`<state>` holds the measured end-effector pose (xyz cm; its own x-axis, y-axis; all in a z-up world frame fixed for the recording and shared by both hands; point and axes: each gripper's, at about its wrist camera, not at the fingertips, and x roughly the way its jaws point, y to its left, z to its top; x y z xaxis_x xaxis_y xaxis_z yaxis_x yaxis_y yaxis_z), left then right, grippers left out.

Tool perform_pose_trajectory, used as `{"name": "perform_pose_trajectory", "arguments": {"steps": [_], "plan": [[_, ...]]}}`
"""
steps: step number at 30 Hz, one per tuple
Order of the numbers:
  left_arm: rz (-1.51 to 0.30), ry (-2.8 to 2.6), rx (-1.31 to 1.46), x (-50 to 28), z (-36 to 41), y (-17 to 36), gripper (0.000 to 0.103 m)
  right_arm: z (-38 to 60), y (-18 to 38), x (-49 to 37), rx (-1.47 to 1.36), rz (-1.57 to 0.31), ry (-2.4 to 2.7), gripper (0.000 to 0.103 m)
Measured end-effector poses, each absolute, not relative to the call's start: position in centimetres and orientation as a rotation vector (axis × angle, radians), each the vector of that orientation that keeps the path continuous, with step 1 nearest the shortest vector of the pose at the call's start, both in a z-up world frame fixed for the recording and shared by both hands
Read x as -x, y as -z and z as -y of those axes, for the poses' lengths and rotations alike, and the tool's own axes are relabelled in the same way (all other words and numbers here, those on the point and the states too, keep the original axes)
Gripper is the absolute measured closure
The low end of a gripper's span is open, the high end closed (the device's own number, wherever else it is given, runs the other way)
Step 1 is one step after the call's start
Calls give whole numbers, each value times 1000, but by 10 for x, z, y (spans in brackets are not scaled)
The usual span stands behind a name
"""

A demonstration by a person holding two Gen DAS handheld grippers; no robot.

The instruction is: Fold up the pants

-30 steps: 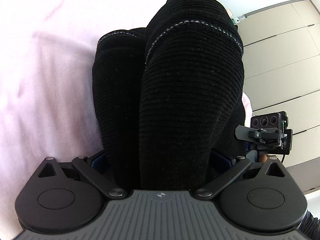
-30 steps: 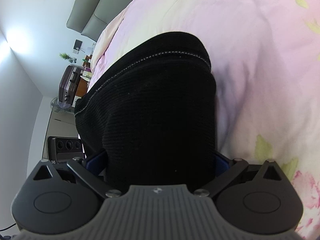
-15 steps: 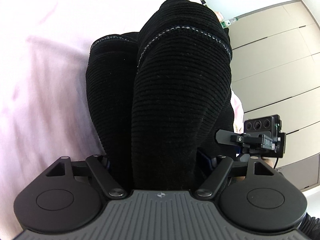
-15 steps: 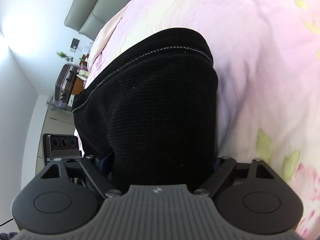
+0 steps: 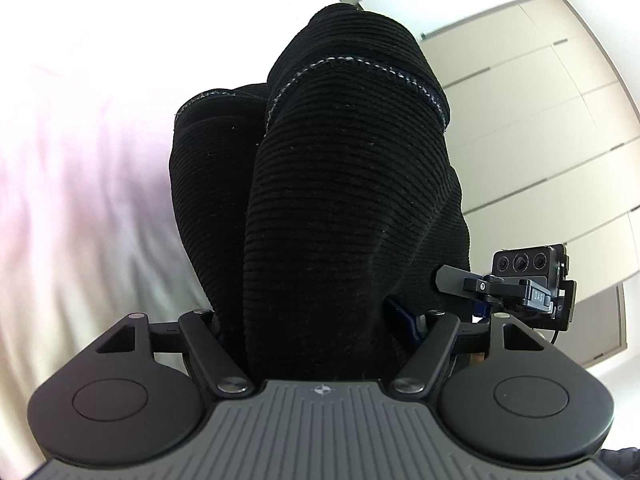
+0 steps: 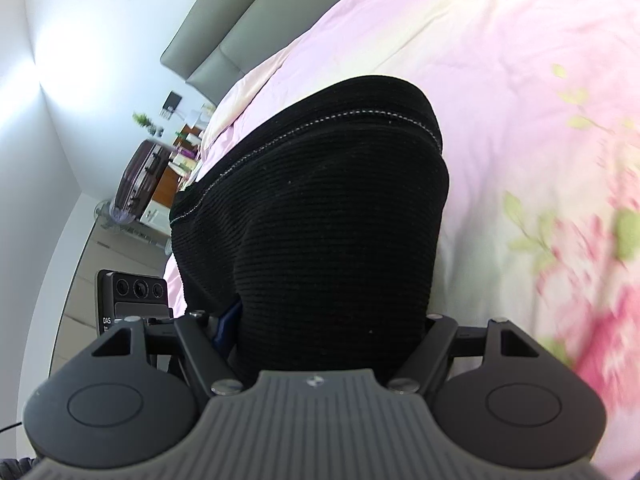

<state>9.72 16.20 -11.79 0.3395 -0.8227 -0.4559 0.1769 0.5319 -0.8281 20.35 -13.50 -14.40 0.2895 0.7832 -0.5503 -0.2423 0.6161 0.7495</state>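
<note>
Both the left gripper (image 5: 320, 320) and the right gripper (image 6: 328, 320) are closing their jaws on bunched folds of the black ribbed corduroy pants (image 5: 344, 184), held above the pink floral bedspread (image 6: 540, 128). In my judgement, thick layers may slip unevenly, dropping a hem and skewing the fold.
</note>
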Motion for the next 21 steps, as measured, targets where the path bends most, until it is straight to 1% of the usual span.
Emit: {"name": "perform_pose_trajectory", "arguments": {"steps": [3,6,9,13,17,21], "plan": [[-1022,757,735,-110,-156,114,20,156,134,-189,-639,-1044,-726,33],[-1007,779,694,-106,-155,97,20,183,119,-181,-651,-992,-715,33],[-994,811,641,-107,-145,92,20,223,106,-179,-682,-937,-698,33],[-998,866,593,-112,-141,111,20,283,93,-185,-707,-883,-648,33],[-1038,934,581,-165,-74,107,20,343,88,-194,-717,-854,-579,33],[-1083,983,547,-213,-4,115,20,411,99,-209,-764,-841,-502,33]]}}
